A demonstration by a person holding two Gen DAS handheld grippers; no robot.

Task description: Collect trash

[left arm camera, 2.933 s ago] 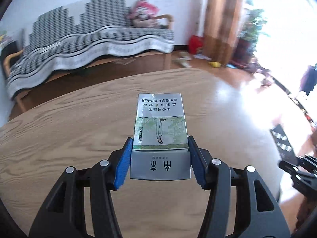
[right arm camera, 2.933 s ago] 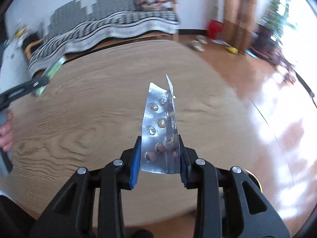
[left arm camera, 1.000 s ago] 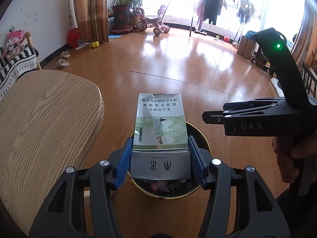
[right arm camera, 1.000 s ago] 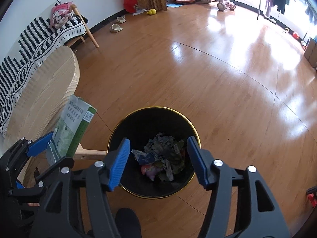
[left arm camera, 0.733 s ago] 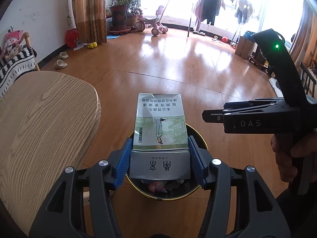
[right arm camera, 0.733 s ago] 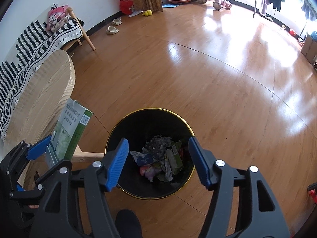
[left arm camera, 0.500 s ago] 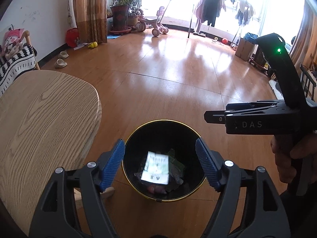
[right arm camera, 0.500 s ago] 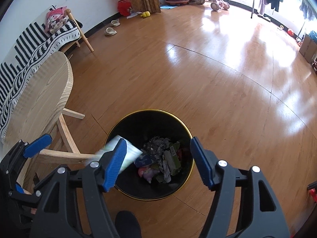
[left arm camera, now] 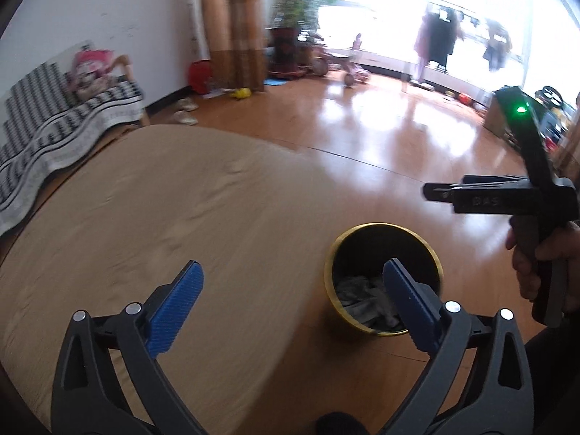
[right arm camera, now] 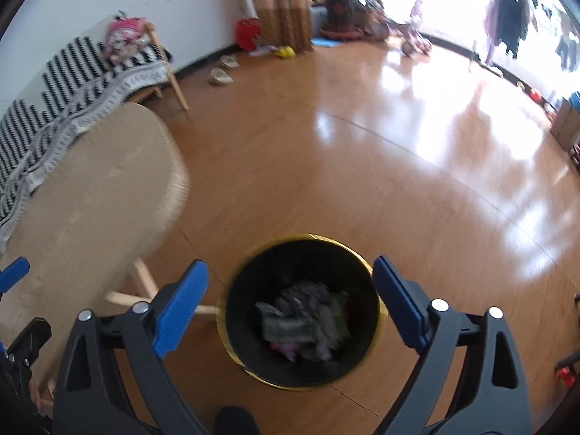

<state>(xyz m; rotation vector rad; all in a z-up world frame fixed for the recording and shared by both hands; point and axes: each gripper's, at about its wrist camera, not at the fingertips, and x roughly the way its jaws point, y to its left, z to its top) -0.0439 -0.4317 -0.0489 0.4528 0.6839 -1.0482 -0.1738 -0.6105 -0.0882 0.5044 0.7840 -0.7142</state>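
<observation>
A black trash bin with a gold rim (right arm camera: 308, 235) stands on the wooden floor, holding crumpled wrappers and paper (right arm camera: 304, 315). My right gripper (right arm camera: 290, 270) hangs above it. Its blue-padded jaws are opening wide and nothing is between them. My left gripper (left arm camera: 291, 273) is over the edge of the round wooden table (left arm camera: 163, 217), with the bin's rim (left arm camera: 380, 225) just to its right. Its jaws are also opening, with nothing between them. In the left wrist view the right gripper (left arm camera: 435, 193) shows side-on, held by a hand (left arm camera: 543, 264).
The round table (right arm camera: 90, 188) on pale wooden legs stands left of the bin. A sofa with a black-and-white throw (right arm camera: 72, 83) runs along the wall behind it. Slippers (right arm camera: 221, 70), potted plants and a toy trike lie far off on the glossy floor.
The left gripper let go of the green and white box, which dropped into the bin. Both grippers opened wider and rose, and the left one swung over the table.
</observation>
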